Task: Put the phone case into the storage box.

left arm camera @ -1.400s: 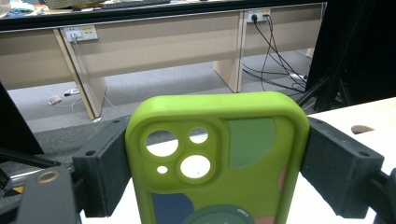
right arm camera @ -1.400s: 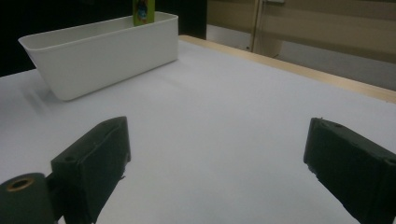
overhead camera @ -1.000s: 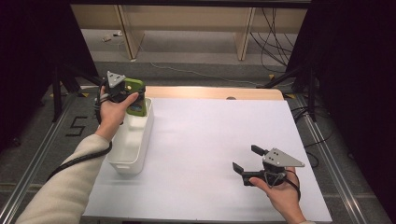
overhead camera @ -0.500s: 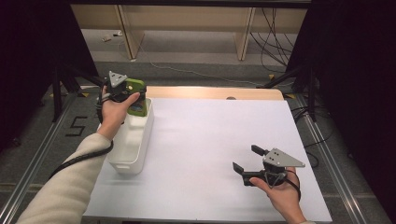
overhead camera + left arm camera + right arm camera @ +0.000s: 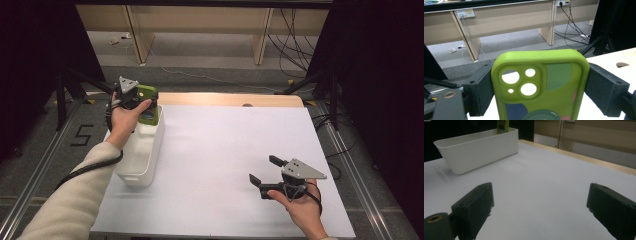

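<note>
Two grippers sit well apart over the white table [image 5: 225, 150]. At the left, the left gripper [image 5: 541, 87] clamps a lime-green phone case [image 5: 541, 85] by its long side edges, camera cut-outs uppermost, so the case stands upright. It hangs over the far end of the white bin [image 5: 142, 150], its lower end at about rim level; the bin's long axis runs toward the person, directly beneath the case. That hand is the nearer by far. At the right, the right gripper [image 5: 265, 175] rests near the table's near edge, jaws wide apart and empty.
</note>
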Motion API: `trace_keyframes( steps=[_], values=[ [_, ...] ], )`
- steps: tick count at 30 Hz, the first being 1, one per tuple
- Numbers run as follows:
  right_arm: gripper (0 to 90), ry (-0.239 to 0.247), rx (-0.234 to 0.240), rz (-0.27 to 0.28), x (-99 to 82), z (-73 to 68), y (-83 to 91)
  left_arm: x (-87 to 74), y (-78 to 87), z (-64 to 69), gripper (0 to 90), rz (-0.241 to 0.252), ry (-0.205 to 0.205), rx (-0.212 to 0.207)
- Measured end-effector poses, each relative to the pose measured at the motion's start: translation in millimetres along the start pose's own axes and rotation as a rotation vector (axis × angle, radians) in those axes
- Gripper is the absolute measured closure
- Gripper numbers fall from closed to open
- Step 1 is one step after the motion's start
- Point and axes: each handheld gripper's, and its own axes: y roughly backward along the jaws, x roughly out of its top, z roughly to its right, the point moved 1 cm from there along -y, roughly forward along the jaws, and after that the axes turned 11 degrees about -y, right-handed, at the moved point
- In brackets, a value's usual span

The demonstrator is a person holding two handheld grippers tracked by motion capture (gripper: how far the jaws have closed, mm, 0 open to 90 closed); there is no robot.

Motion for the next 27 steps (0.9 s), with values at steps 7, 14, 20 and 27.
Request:
trace_keyframes(
  steps=[7,14,20,27],
  values=[
    [8.4,-0.001,0.001,-0.001,-0.1,-0.1,0.0,-2.4,-2.1,-1.3,16.0,-0.007,0.007,0.005],
    [8.4,-0.002,0.001,-0.002,-0.2,-0.2,-0.4,-4.6,-3.9,-3.0,15.9,-0.017,0.006,0.009],
    [8.4,-0.003,0.002,-0.004,-0.5,-0.2,-0.5,-5.9,-6.1,-3.1,15.9,-0.023,0.008,0.011],
    [8.4,-0.004,0.003,-0.005,-0.5,-0.2,-0.5,-6.4,-7.9,-2.3,15.9,-0.026,0.006,0.009]
  ],
)
